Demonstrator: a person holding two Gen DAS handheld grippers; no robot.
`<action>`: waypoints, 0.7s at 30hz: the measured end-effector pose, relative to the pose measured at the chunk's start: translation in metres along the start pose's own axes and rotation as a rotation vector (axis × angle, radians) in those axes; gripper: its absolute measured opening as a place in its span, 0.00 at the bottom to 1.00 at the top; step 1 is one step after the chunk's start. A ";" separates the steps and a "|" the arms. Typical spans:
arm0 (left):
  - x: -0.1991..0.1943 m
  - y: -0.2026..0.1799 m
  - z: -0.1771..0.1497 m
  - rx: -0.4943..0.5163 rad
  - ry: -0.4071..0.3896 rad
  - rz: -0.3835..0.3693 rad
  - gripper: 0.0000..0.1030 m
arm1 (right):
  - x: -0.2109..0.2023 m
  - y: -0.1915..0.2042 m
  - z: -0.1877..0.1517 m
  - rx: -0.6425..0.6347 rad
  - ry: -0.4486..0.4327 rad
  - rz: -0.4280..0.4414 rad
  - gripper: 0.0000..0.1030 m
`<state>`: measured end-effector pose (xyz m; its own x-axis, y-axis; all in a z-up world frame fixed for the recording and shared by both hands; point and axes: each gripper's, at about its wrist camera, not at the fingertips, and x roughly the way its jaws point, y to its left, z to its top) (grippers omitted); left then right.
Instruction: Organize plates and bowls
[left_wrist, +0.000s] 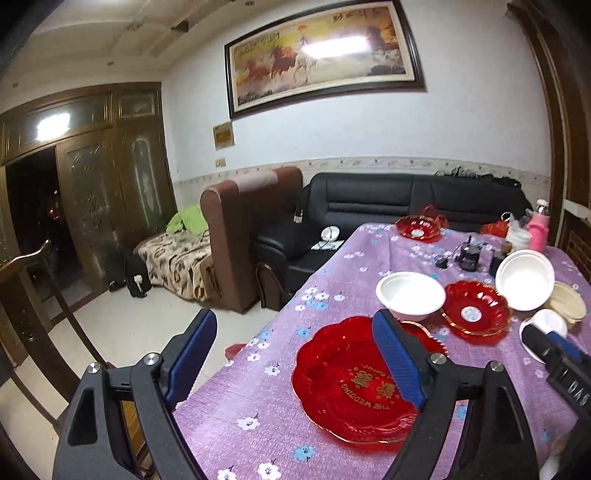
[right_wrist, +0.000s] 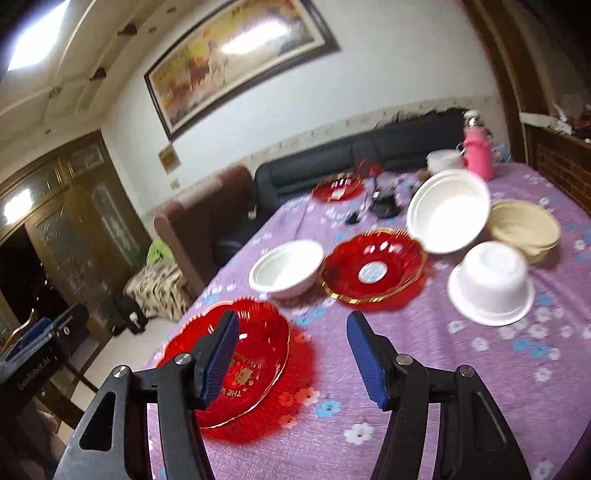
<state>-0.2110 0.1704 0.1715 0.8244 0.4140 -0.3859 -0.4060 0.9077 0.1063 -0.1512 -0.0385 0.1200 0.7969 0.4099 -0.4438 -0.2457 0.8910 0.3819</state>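
A large red plate with gold lettering lies near the table's left edge, with another red plate under it; it also shows in the right wrist view. A white bowl and a smaller red plate sit behind it. A tilted white bowl leans beside beige bowls. An upside-down white bowl stands to the right. My left gripper is open above the large plate's left rim. My right gripper is open above the table, empty.
The table has a purple flowered cloth. At its far end are another red plate, a pink bottle, white cups and black gadgets. A black sofa stands behind it.
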 end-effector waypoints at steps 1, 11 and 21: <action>-0.006 0.002 0.001 -0.003 -0.011 -0.003 0.84 | -0.012 -0.001 0.004 0.001 -0.024 -0.002 0.63; -0.112 0.021 0.032 -0.007 -0.232 0.020 0.87 | -0.147 0.025 0.038 -0.096 -0.263 -0.011 0.71; -0.232 0.058 0.155 0.066 -0.486 0.010 0.97 | -0.290 0.087 0.148 -0.293 -0.493 -0.028 0.84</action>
<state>-0.3648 0.1379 0.4097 0.9158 0.3925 0.0857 -0.4016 0.8996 0.1715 -0.3215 -0.1090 0.4021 0.9513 0.3083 0.0065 -0.3073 0.9460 0.1031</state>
